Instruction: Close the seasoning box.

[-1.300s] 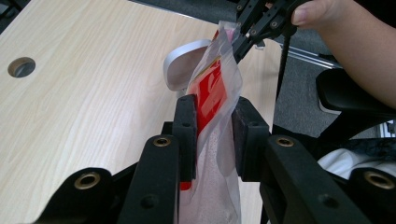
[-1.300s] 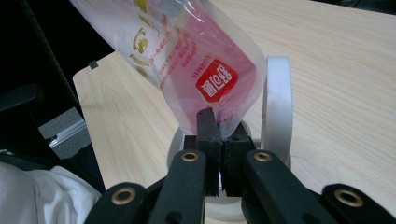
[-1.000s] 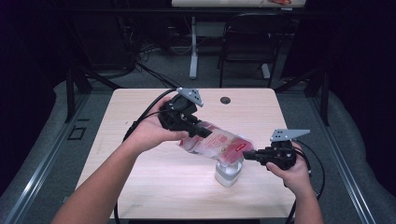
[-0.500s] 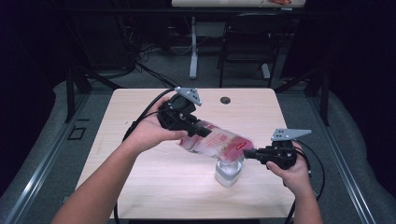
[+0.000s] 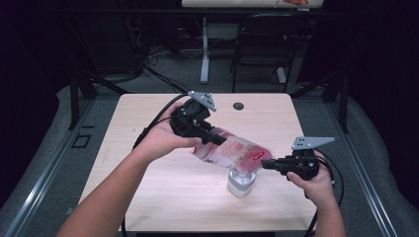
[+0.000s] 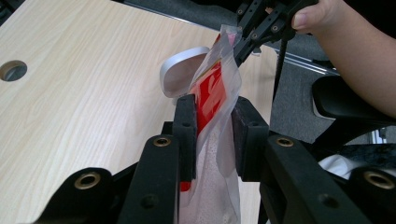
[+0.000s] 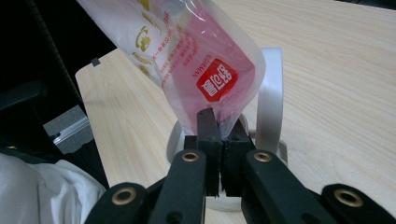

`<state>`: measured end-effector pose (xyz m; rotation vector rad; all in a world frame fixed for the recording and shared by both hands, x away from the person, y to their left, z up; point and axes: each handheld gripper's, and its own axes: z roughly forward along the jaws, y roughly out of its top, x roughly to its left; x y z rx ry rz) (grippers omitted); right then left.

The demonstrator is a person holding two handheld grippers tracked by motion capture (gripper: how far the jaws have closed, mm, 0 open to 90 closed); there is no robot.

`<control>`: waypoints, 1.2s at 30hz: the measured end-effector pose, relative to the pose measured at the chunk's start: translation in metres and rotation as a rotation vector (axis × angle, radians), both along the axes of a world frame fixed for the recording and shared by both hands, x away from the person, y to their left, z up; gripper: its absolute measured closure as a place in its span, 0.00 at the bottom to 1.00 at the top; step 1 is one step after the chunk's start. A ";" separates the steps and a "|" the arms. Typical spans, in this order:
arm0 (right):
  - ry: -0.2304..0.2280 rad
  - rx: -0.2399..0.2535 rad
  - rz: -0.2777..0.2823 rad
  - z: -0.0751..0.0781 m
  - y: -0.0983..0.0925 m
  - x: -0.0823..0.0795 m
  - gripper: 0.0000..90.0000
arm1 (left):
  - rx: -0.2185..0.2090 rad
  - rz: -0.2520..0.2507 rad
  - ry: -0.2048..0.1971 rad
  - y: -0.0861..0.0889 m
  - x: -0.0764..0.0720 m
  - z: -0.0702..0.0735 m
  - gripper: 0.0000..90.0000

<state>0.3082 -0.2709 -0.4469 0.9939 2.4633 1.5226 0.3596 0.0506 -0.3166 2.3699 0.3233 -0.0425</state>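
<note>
A clear plastic pouch (image 5: 232, 150) with red print hangs tilted over the table, stretched between both grippers. My left gripper (image 5: 220, 140) is shut on its upper end; in the left gripper view the jaws (image 6: 215, 105) press the pouch (image 6: 217, 79) from both sides. My right gripper (image 5: 264, 163) is shut on the pouch's lower corner, and in the right gripper view the jaws (image 7: 219, 121) pinch the film of the pouch (image 7: 201, 56). Right under that low corner stands a small pale container (image 5: 241, 183), whose open lid (image 7: 271, 102) stands up behind the pouch.
The light wooden table (image 5: 148, 123) has a round cable hole (image 5: 238, 105) near its far edge. Black cables (image 5: 148, 131) trail from the left gripper across the table's left part. A chair (image 5: 257, 54) and desk legs stand on the floor beyond.
</note>
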 end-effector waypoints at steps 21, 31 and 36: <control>-0.011 0.017 0.002 -0.003 0.011 0.004 0.99 | -0.004 0.016 -0.010 0.012 -0.001 -0.002 0.82; -0.018 0.021 -0.009 -0.004 0.010 0.004 1.00 | -0.009 0.028 0.012 0.021 0.004 -0.014 0.82; -0.022 0.024 -0.011 -0.004 0.011 0.004 1.00 | -0.009 0.032 0.015 0.023 0.004 -0.017 0.83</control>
